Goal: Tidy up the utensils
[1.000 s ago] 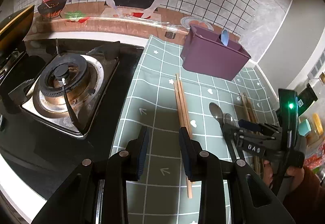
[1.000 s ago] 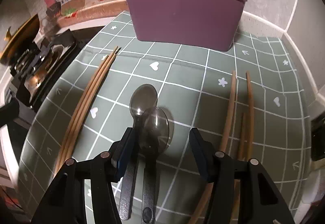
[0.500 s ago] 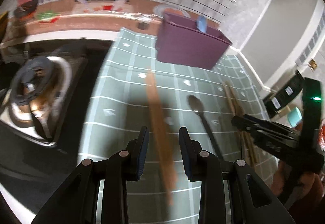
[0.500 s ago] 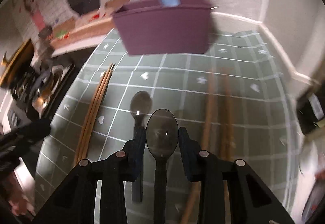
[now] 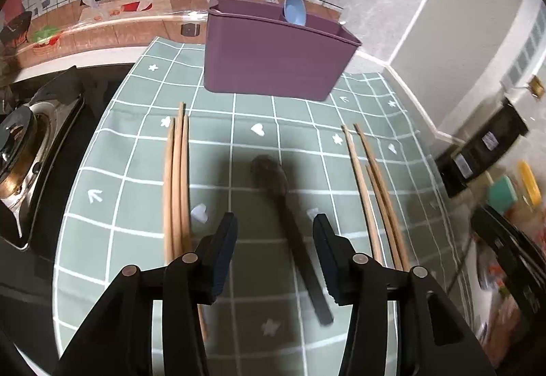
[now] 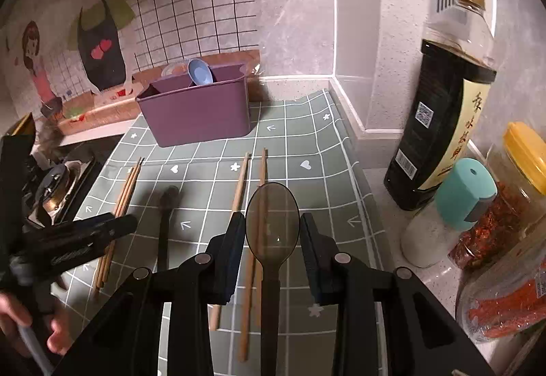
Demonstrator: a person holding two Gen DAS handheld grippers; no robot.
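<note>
I have the right gripper (image 6: 272,248) clamped on a smoky translucent spoon (image 6: 272,222), lifted clear of the green checked mat (image 6: 307,150); the grip sits on the neck just below the bowl, which I judge a fair hold, though the smooth plastic looks slippery and light, so it could swivel between the pads. My left gripper (image 5: 274,251) has just been opening and hangs with its jaws wide apart over the second dark spoon (image 5: 283,215), which lies flat on the mat between two groups of chopsticks (image 5: 175,185), not yet touched. I would take that one at mid-handle. The purple holder (image 6: 198,110) stands at the back with a blue spoon (image 6: 200,71) in it. The dark bottle (image 6: 443,123) bears Chinese writing and a QR code, which I cannot read.
</note>
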